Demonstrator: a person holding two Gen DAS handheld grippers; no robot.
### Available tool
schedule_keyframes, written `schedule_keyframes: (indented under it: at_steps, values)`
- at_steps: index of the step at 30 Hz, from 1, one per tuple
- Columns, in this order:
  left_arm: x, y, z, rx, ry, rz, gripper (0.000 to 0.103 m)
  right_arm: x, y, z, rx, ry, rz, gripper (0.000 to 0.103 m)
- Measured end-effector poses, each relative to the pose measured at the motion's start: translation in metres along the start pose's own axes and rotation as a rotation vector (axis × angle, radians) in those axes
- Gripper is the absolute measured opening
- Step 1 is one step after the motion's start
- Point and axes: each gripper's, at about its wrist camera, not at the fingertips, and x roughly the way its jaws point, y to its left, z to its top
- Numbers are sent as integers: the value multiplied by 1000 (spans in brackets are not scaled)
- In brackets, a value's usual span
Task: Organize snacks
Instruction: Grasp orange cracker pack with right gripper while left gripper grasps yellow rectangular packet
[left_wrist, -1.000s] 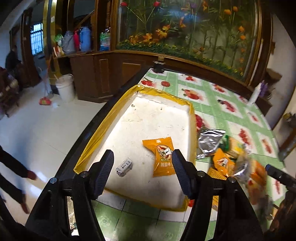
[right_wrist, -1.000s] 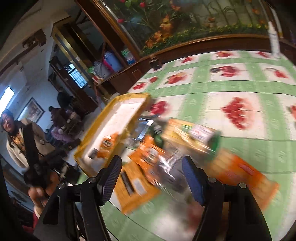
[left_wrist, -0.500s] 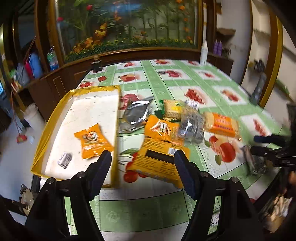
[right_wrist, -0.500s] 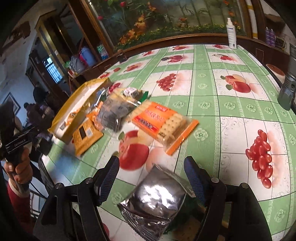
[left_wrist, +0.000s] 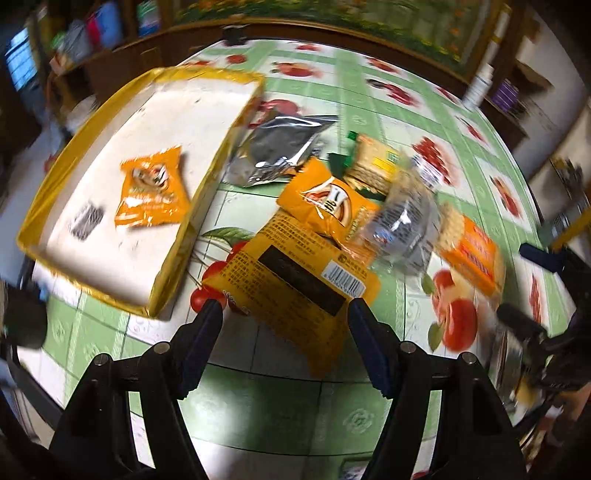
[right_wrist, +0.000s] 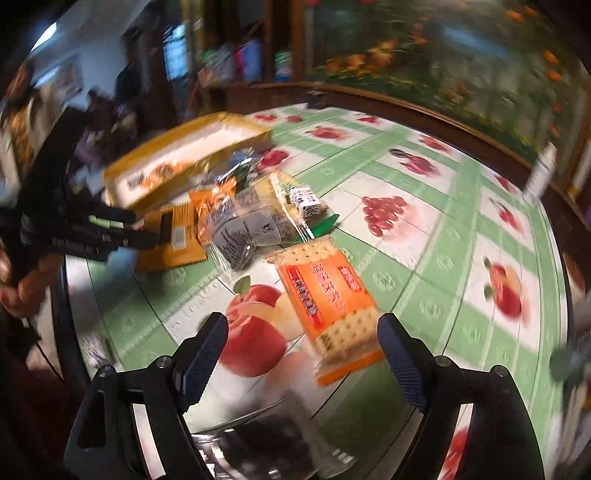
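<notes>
A: Your left gripper (left_wrist: 284, 314) hangs with its fingers spread and empty over the flat yellow foil packet with a black stripe and barcode (left_wrist: 295, 273). Straddle its near edge, then close.

B: And the right gripper (right_wrist: 301, 338)?

A: Its fingers have just been opening, nothing between them; the orange cracker pack (right_wrist: 328, 295) lies ahead at 12 o'clock. The yellow-rimmed white tray (left_wrist: 88, 122) sits at your left's 10 o'clock, just beside the pile. The green fruit-print tabletop (right_wrist: 424, 229) is open at 2 o'clock.
</notes>
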Motion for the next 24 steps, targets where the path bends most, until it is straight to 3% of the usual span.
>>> schedule_keyframes:
  at_steps: [2,4,7,11,14,16,20,24]
  values:
    - [3,-2,3,-78,14,-1,70,14,-6,6,-41,35,46,85]
    - [11,-3,7,-144,34,9,70,26,-11,8,-65,54,38,85]
    - [19,0,15,-232,50,28,77,40,-20,7,-69,72,57,85]
    - [33,-1,24,-273,75,26,84,57,-29,9,-51,95,76,85]
    - [41,-17,30,-176,89,108,84,67,-39,10,-16,128,109,87]
    - [46,-30,29,-77,84,131,84,67,-40,11,-6,131,90,81]
    - [41,-48,16,107,47,66,82,59,-44,9,45,132,67,56]
    - [32,-51,1,248,26,-22,71,50,-55,0,140,132,64,56]
